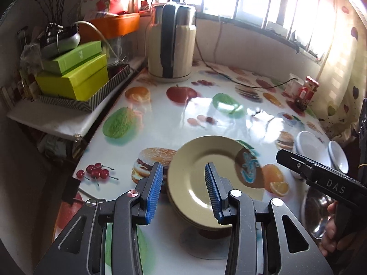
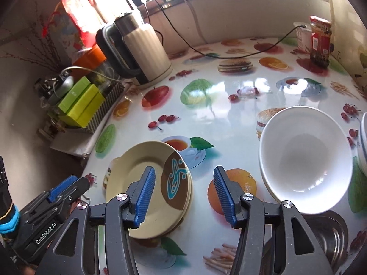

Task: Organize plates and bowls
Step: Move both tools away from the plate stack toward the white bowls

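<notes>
A stack of cream plates with a brown and teal patch sits on the fruit-print table, also in the right wrist view. My left gripper is open and empty, its jaws just over the stack's near rim. My right gripper is open and empty, above the stack's right edge; its body shows in the left wrist view. A white bowl lies right of it, also seen in the left wrist view. Another bowl is at the far right. A steel bowl lies near.
A cream kettle with a black cord stands at the table's back. Green boxes sit on a shelf to the left. A red-lidded jar and a white cup stand at the back right.
</notes>
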The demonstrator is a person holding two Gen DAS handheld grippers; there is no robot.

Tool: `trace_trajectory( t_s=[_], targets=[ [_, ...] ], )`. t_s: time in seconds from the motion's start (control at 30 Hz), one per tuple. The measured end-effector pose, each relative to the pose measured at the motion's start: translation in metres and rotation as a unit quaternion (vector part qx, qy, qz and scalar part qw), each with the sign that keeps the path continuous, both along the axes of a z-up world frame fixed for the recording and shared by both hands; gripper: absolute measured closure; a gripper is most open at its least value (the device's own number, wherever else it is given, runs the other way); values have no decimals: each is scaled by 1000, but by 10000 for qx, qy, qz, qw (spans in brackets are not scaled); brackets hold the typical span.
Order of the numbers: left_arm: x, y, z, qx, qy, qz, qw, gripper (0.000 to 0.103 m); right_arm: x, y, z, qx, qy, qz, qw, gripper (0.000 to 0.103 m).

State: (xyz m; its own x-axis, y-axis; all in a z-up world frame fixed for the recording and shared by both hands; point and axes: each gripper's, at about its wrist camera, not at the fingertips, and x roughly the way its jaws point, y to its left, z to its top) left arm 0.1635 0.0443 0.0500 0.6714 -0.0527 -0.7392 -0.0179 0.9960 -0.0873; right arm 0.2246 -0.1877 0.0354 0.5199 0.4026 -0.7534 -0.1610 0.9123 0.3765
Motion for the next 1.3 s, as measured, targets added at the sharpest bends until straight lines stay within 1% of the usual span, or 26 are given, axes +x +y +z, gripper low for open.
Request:
trace_trajectory(
  t_s=[0.07,0.23,0.37,0.5,0.63,0.83,0.9,1.0,1.17,1.3],
  targets=[
    [-6,-10,7,147,-129,-70,9998,64,-9,-5,9,-32,-135,-91,9999,50],
    [-14,-31,20,111,-323,-306,9989,64,-28,-22,28,-270,-495,-349,9978,46],
    [-16,-51,23,79,-366,-522,9979,64,-43,-39,41,-530,-717,-478,9949,42],
    [-15,-72,24,61,-359,-738,9966,64,-54,-60,46,-712,-826,-703,9915,41],
    [-10,-93,19,-7,-228,-952,9952,64,-62,-80,48,-820,-870,-884,9889,41],
    [-1,-115,13,-192,-126,-1273,9916,64,-66,-110,44,-865,-844,-1155,9859,41],
    [3,-120,10,-193,-67,-1319,9911,63,-66,-120,41,-849,-810,-1227,9855,41],
    [10,-128,5,-283,41,-1417,9895,64,-66,-131,36,-849,-780,-1288,9849,41],
    [21,-142,1,-334,77,-1565,9871,64,-62,-144,31,-851,-737,-1406,9837,41],
    [29,-153,-1,-376,85,-1687,9849,64,-56,-150,29,-955,-759,-1429,9822,41]
  ],
)
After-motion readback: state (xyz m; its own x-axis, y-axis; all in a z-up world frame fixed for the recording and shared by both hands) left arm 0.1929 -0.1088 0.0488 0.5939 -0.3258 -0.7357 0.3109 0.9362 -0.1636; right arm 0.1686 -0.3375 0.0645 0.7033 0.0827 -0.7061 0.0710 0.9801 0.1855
